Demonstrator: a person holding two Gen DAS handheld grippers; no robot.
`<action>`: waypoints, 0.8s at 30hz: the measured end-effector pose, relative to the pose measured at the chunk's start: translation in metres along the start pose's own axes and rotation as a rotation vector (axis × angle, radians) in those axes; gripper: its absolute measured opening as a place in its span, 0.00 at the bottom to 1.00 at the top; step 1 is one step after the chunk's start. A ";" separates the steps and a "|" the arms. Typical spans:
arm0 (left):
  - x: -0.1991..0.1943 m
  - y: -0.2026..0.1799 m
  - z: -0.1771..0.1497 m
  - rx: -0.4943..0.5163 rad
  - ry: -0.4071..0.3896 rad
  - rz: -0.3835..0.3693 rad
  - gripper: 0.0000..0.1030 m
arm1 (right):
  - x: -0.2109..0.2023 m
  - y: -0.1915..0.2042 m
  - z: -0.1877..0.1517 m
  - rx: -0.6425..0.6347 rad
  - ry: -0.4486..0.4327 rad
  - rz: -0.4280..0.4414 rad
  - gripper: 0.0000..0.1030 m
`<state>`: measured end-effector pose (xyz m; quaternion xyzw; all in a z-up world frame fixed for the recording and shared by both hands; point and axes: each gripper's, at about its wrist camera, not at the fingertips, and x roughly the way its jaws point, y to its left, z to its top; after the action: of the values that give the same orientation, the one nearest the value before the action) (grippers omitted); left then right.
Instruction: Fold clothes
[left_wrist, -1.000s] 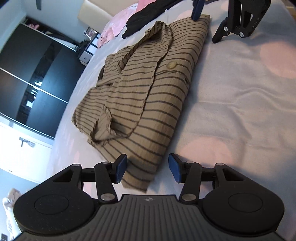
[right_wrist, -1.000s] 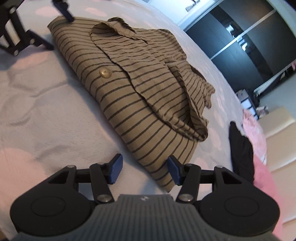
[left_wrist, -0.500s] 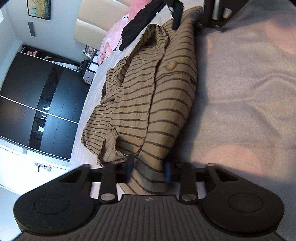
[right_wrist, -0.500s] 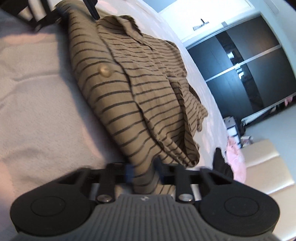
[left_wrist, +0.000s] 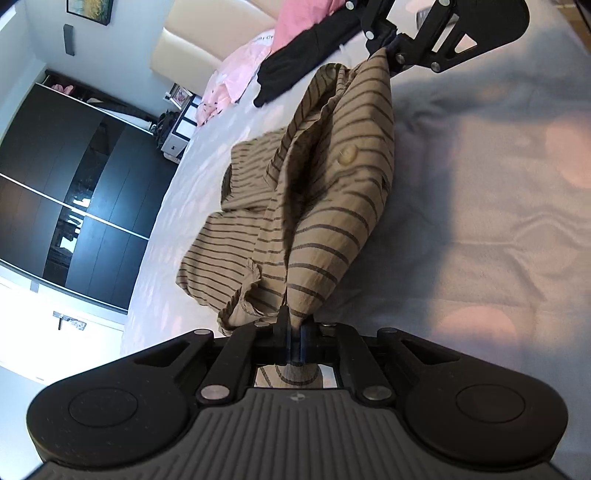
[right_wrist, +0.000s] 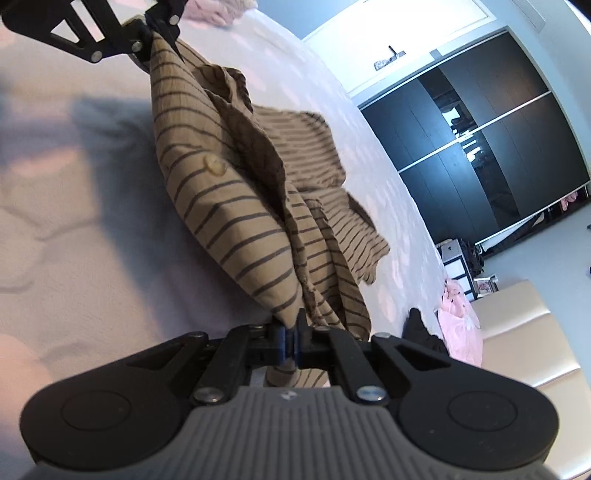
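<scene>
A tan shirt with dark stripes and a large button lies on the bed, its near edge lifted and stretched between both grippers. My left gripper is closing tight, pads pressing one corner of that edge. The right gripper shows at the far end of the shirt, pinching the other corner. In the right wrist view the same shirt runs from my right gripper, jaws closing with pads pressing cloth, up to the left gripper. The rest of the shirt sags in folds onto the bed.
The bed cover is pale with pink dots. A black garment and pink clothes lie near the cream headboard. A dark sliding wardrobe stands beside the bed.
Both grippers went from open beside the flat shirt to shut on its edge corners. They rose, pulling that edge up off the bed so the shirt hangs between them.
</scene>
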<state>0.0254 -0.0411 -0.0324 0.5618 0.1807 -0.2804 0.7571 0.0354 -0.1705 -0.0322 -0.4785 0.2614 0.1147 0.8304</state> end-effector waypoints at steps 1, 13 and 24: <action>-0.007 0.001 -0.002 0.000 0.003 -0.004 0.02 | -0.007 -0.001 0.002 0.000 -0.001 0.009 0.04; -0.089 -0.012 -0.017 -0.008 0.006 -0.107 0.02 | -0.101 0.011 -0.002 -0.004 0.025 0.170 0.04; -0.103 -0.061 -0.025 0.018 0.034 -0.271 0.02 | -0.124 0.051 -0.021 -0.080 0.105 0.314 0.04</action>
<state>-0.0920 -0.0078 -0.0253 0.5435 0.2652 -0.3724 0.7040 -0.0979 -0.1552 -0.0107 -0.4699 0.3712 0.2282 0.7677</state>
